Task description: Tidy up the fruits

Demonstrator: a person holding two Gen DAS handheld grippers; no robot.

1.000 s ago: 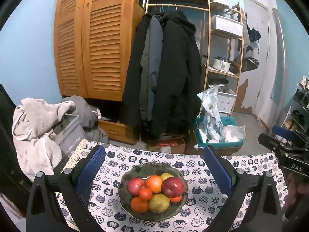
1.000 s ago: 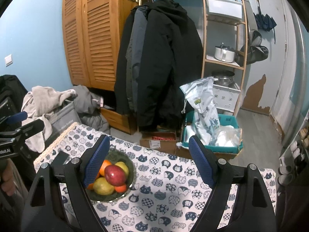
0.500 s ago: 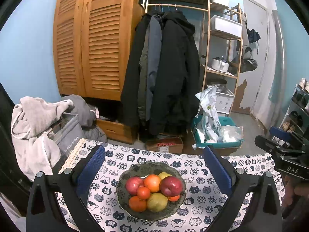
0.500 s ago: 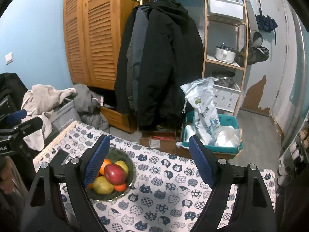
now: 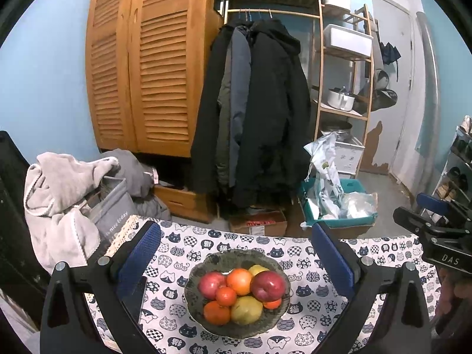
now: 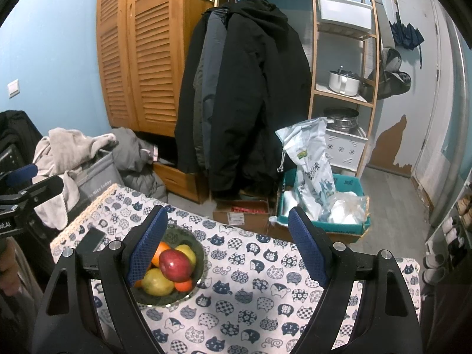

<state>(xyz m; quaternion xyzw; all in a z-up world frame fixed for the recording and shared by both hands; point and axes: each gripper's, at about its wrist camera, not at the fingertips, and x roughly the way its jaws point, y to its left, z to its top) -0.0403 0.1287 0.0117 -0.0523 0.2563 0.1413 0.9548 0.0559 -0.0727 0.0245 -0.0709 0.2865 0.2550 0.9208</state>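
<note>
A dark glass bowl (image 5: 274, 314) stands on the cat-print tablecloth (image 5: 309, 333), heaped with fruit: two red apples (image 5: 267, 285), oranges (image 5: 239, 277), tangerines and yellow-green pears (image 5: 246, 309). My left gripper (image 5: 236, 250) is open and empty, held above and in front of the bowl. In the right wrist view the bowl (image 6: 198, 251) sits low left, partly behind my left finger, with a red apple (image 6: 174, 265) on top. My right gripper (image 6: 227, 242) is open and empty, to the right of the bowl.
A dark phone (image 6: 91, 239) lies on the cloth's left corner. Beyond the table are a wooden wardrobe (image 5: 147, 73), hanging coats (image 5: 259, 112), a laundry basket with clothes (image 5: 73, 206), a teal crate with bags (image 5: 336, 206) and a shelf rack (image 5: 342, 88).
Both grippers have drawn back and risen slightly from the table; the bowl sits a little lower in the left wrist view. Both stay open and the fruit has not moved.
</note>
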